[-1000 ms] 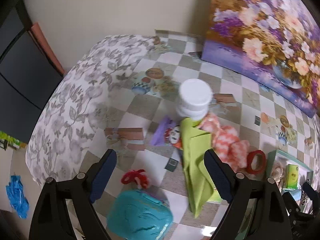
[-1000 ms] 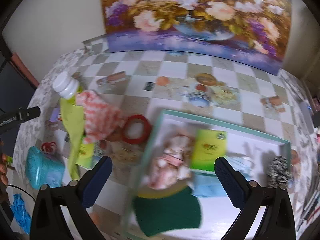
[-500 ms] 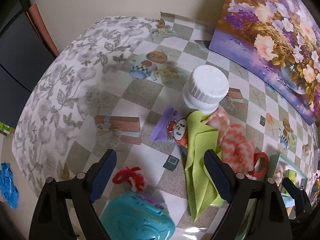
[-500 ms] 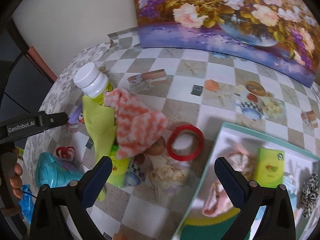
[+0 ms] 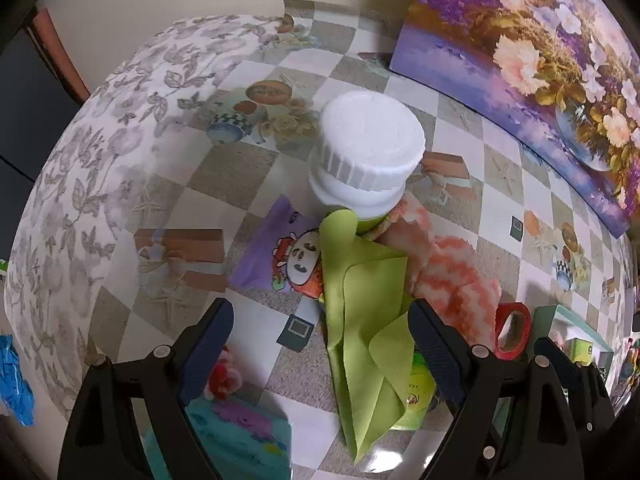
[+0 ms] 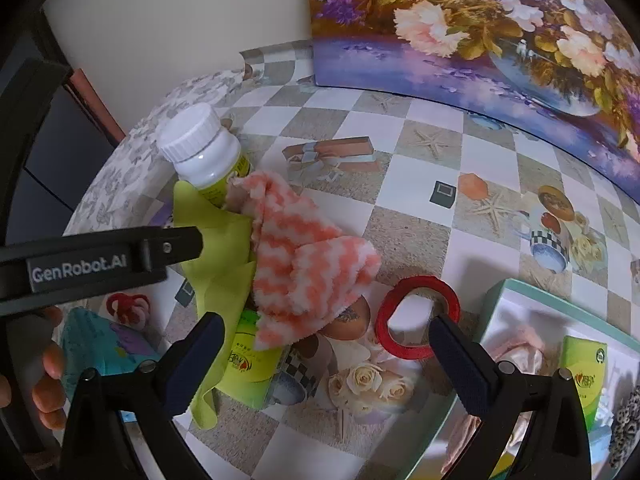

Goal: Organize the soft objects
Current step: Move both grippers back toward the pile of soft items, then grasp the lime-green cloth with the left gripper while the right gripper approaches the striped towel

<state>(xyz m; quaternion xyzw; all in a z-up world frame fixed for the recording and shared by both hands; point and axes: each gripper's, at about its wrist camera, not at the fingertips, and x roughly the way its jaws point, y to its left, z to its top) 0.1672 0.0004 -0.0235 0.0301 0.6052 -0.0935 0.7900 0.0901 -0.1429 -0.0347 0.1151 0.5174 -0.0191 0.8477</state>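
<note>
A lime-green cloth [image 5: 368, 312] lies draped against a white-capped bottle [image 5: 370, 152], with an orange-and-white fuzzy cloth [image 5: 452, 276] beside it. My left gripper [image 5: 320, 320] hangs open just above the green cloth, its jaws wide and nothing held. In the right wrist view the fuzzy cloth [image 6: 304, 264] overlaps the green cloth [image 6: 220, 252]. My right gripper [image 6: 324, 332] stands open just in front of the fuzzy cloth's near edge, empty. A teal-rimmed tray [image 6: 520, 292] at the right holds a pink soft item [image 6: 520, 356] and a green box [image 6: 584, 372].
A red ring [image 6: 418, 312] lies between the cloths and the tray. A teal pouch [image 5: 224, 436], a red scrunchie [image 5: 222, 372] and a purple packet [image 5: 280, 252] sit to the left. A green packet [image 6: 248, 360] lies under the cloths. A flower painting [image 6: 500, 32] leans at the back.
The left gripper has sunk closer to the bottle and the green cloth. The right gripper has swung left from over the tray to the cloth pile. Both stay open.
</note>
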